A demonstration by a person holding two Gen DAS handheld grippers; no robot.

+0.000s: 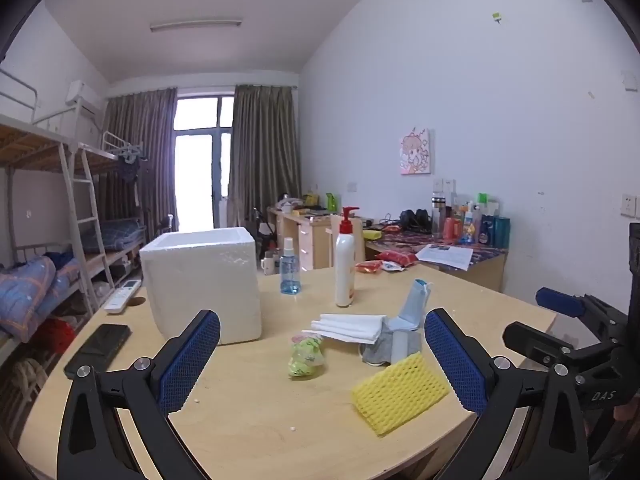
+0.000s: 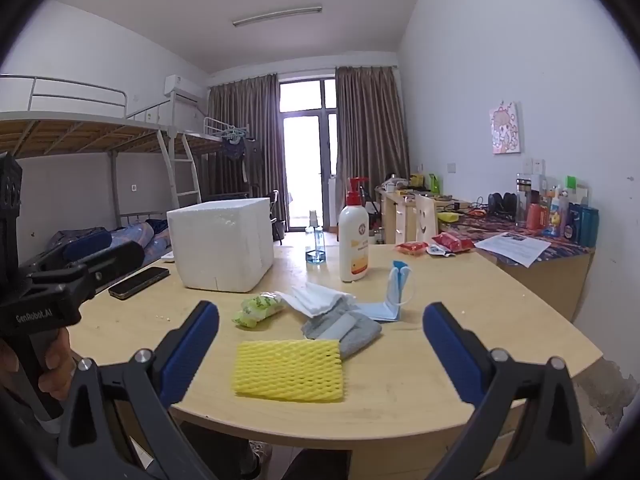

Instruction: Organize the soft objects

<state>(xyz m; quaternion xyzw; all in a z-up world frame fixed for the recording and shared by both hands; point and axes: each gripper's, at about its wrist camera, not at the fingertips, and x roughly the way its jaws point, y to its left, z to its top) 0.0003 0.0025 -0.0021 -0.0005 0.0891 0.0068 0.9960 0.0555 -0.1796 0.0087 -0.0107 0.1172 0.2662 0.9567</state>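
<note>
Lying flat near the table [image 2: 500, 304] front edge: yellow foam net sleeve [image 2: 289, 370] | judged featherlight, squashy, springy; pinch a short end | beside it grey sock [image 2: 352, 334], face mask [image 2: 394, 300], folded tissues [image 2: 320, 300] | foam box [image 2: 224, 244] behind | left gripper [image 1: 322, 360] and right gripper [image 2: 320, 344] both spread, holding nothing.

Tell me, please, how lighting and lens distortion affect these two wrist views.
Left wrist view: the window is blown out white, walls bow and corners go black; the yellow foam net stays sharp. Right wrist view: the same overexposed window and curved table edge, soft even light, faint shadows.
</note>
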